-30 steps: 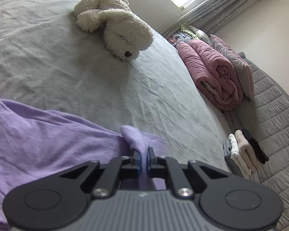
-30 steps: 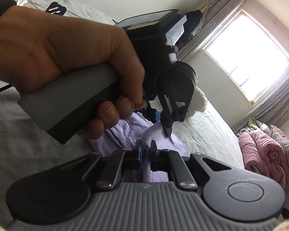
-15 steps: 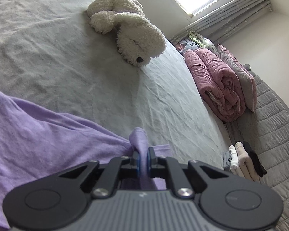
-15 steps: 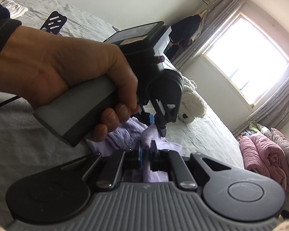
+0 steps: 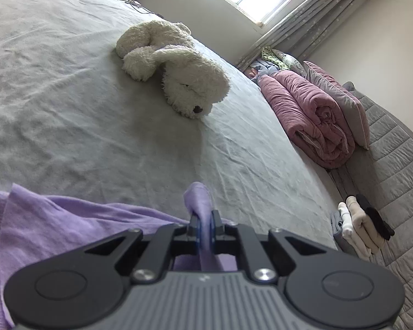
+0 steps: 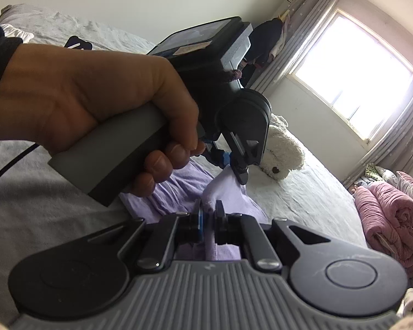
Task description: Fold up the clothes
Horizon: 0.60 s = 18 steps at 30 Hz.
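Bedroom, grey bedsheet (image 5: 102,126) in daylight from far window; white plush dog (image 5: 176,68) mid-bed, pink rolled quilt (image 5: 311,115) far right, small stack of folded items (image 5: 358,231) at right edge.

Purple garment (image 5: 68,225) spread on near-left part of sheet; one pinch of it clamped in left gripper (image 5: 204,221), jaws tight on cloth; another bunch clamped in right gripper (image 6: 208,214), also closed on fabric, w/ left hand (image 6: 96,101) and its tool just beyond it in right wrist view.

Vs a sec ago: more bare sheet showing ahead of left gripper, plush dog lower in view, ribbed hem now visible near left; so held edge lifted/carried, both grips kept.

Meaning for task: prob. mid-fold, edge being drawn over body of garment; can't tell which fold; watch cloth slipping from pinch.
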Each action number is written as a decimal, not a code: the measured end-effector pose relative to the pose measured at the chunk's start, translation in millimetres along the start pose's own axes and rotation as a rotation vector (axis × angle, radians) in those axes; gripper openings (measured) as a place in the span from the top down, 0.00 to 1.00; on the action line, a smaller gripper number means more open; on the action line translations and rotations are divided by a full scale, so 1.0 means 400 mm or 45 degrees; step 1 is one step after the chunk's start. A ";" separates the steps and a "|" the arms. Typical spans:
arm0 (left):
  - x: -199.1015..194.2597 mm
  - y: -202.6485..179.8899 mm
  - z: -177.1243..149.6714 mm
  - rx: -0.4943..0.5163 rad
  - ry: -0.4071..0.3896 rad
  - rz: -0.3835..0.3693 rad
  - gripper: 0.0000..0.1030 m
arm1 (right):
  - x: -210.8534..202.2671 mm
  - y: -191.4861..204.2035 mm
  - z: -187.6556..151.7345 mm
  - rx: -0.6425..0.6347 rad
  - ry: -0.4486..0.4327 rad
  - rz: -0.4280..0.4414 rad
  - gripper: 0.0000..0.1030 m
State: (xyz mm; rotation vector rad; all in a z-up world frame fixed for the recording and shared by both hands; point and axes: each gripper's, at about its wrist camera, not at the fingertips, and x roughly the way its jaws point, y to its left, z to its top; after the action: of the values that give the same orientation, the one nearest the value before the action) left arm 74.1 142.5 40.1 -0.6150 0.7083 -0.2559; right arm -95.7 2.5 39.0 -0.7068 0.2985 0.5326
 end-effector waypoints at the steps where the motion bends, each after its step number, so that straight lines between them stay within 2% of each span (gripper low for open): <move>1: -0.005 0.005 0.003 0.002 -0.001 0.000 0.94 | 0.001 0.004 0.004 0.002 0.003 0.005 0.93; 8: -0.040 0.033 0.017 0.040 -0.021 0.031 0.94 | 0.009 0.029 0.036 0.023 0.006 0.018 0.93; 18: -0.098 0.100 0.050 0.017 -0.040 0.048 0.94 | 0.022 0.085 0.076 -0.019 -0.014 0.016 0.93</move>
State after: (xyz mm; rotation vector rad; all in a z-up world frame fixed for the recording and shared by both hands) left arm 59.4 199.7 48.5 -0.5914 0.6871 -0.2152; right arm -104.8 48.1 39.3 -0.7166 0.2888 0.5514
